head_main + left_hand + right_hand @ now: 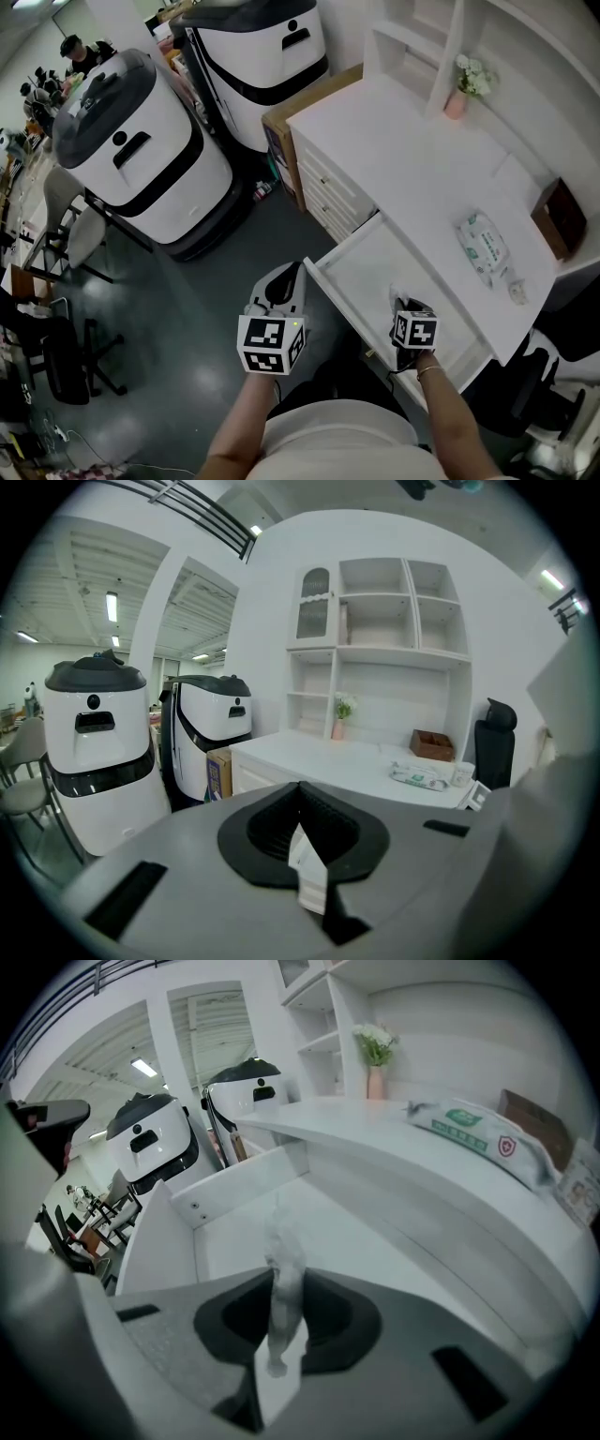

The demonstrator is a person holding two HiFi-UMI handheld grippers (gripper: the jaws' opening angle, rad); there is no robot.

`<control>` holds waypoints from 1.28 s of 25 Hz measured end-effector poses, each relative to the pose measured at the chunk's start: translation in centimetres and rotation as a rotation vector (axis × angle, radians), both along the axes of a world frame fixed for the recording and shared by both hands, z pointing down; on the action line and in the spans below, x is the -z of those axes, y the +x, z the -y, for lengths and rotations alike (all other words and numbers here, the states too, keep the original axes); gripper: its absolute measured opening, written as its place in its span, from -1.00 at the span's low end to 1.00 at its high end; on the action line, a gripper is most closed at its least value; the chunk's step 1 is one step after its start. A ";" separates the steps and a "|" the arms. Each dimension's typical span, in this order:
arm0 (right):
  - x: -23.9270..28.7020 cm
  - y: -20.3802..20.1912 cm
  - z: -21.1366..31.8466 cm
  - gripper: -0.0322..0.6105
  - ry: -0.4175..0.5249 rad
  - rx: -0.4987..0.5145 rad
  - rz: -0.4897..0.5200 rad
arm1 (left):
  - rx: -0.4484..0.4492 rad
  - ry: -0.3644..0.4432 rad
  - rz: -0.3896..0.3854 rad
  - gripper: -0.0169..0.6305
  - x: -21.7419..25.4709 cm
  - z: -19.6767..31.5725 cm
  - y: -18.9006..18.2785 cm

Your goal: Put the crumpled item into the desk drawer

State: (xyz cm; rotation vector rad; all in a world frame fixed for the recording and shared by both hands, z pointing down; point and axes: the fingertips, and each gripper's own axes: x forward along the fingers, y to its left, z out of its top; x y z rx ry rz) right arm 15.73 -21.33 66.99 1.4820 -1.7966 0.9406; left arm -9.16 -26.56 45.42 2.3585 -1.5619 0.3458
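Note:
The white desk (394,141) has its drawer (354,272) pulled out toward me. My right gripper (405,306) hangs over the drawer's near end, shut on a crumpled white paper item (283,1241). In the right gripper view the item sticks up from between the closed fingers of the right gripper (287,1275), with the drawer's (234,1232) bare floor just beyond it. My left gripper (286,274) is held left of the drawer's corner, above the dark floor. In its own view the left gripper (300,791) is shut with nothing in it.
On the desk lie a pack of wet wipes (483,246), a brown box (561,217), a small cup (517,292) and a pink vase with flowers (459,98). Two white robots (141,150) (262,56) and a cardboard box (281,114) stand left of the desk. Chairs stand far left.

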 end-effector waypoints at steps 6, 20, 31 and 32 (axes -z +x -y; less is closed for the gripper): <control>-1.0 0.1 -0.3 -0.73 -0.046 -0.007 0.003 | 0.001 -0.013 0.000 -0.96 -0.4 0.0 0.2; -1.6 -0.1 -0.4 -0.73 -0.067 0.004 0.018 | 0.003 -0.026 0.003 -0.96 -0.8 -0.1 0.6; -1.0 -0.5 -0.2 -0.68 -0.045 0.034 -0.004 | -0.002 -0.034 0.003 -0.96 -1.2 -0.3 0.7; -0.8 -0.5 -0.2 -0.67 -0.035 0.033 -0.008 | -0.004 -0.033 0.003 -0.96 -1.2 -0.3 0.8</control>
